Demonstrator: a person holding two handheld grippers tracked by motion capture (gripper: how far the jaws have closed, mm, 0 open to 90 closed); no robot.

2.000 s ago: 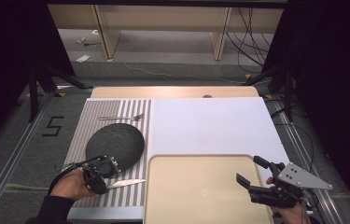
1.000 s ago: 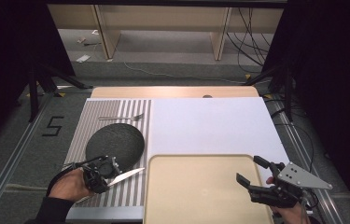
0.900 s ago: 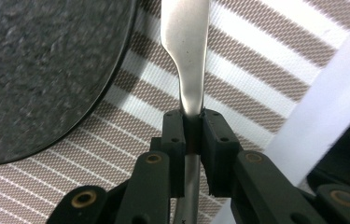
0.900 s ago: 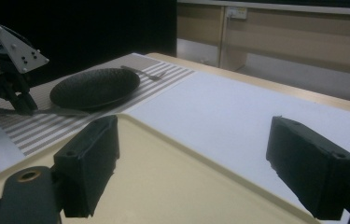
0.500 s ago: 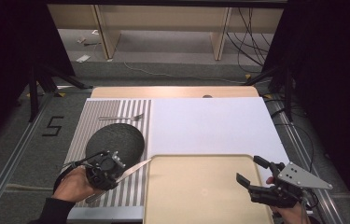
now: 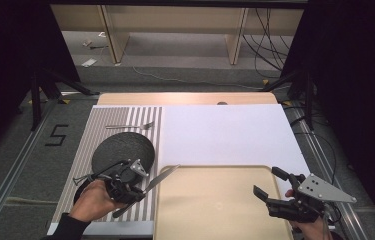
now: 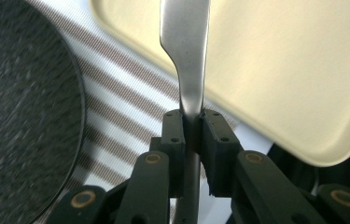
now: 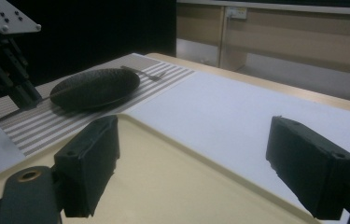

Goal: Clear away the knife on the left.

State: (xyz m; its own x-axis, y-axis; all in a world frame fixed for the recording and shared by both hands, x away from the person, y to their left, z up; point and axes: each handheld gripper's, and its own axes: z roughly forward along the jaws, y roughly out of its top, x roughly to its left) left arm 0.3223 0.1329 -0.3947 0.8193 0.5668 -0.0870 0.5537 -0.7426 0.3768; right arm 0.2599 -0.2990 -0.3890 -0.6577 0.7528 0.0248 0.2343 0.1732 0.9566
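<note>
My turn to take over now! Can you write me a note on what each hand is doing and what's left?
Left tongs: shut on the knife, held above the striped mat, blade tip over the tray's near-left corner.
Right tongs: open, holding nothing, over the tray's right side.
Black plate and fork lie on the mat.
Done: knife picked up.
Left, probably: set the knife down, perhaps on the tray; fork and plate are untouched.
</note>
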